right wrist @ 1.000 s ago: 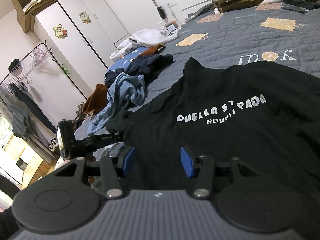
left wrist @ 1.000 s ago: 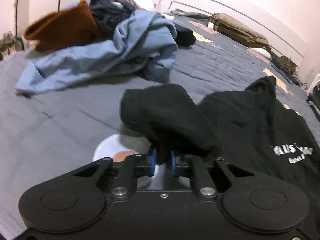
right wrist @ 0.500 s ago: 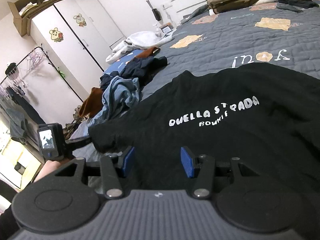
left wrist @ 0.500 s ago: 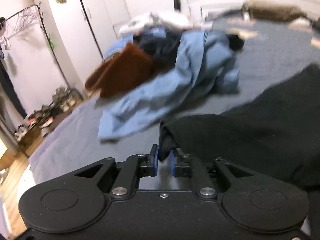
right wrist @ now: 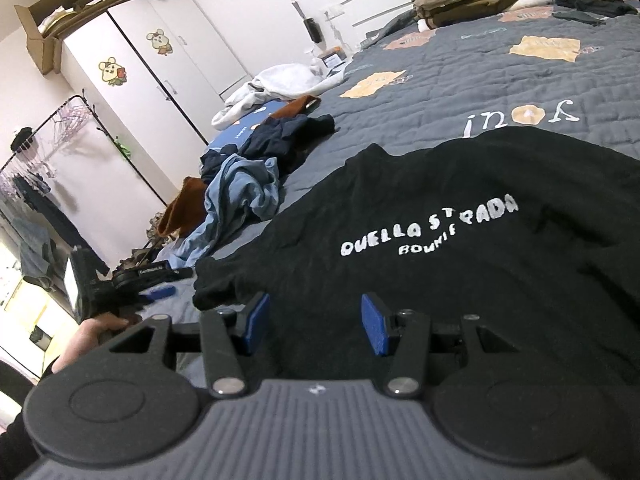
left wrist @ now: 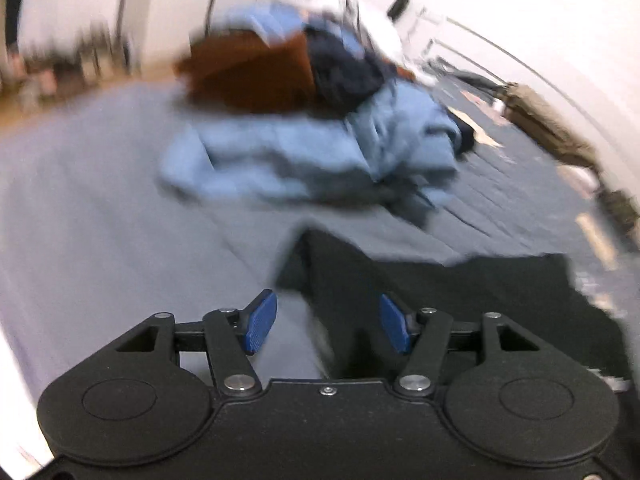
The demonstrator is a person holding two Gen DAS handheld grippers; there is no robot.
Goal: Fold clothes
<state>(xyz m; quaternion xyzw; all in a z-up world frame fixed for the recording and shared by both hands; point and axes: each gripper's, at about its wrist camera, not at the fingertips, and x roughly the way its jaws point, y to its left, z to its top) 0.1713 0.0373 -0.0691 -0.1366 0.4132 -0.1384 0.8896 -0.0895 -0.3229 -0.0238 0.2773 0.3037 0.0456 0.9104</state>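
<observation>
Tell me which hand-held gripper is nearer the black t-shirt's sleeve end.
Left. The left hand-held gripper hovers open right at the black t-shirt's sleeve end, at the shirt's left edge. The right hand-held gripper is open over the shirt's body, farther along, below the white lettering.

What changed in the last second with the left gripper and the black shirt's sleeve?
The left gripper let go: its jaws, shut on the sleeve a second ago, now stand wide apart, and the sleeve lies spread flat on the bedspread instead of bunched up. The right gripper stayed open over the black shirt, holding nothing. The clothes pile did not move.
</observation>
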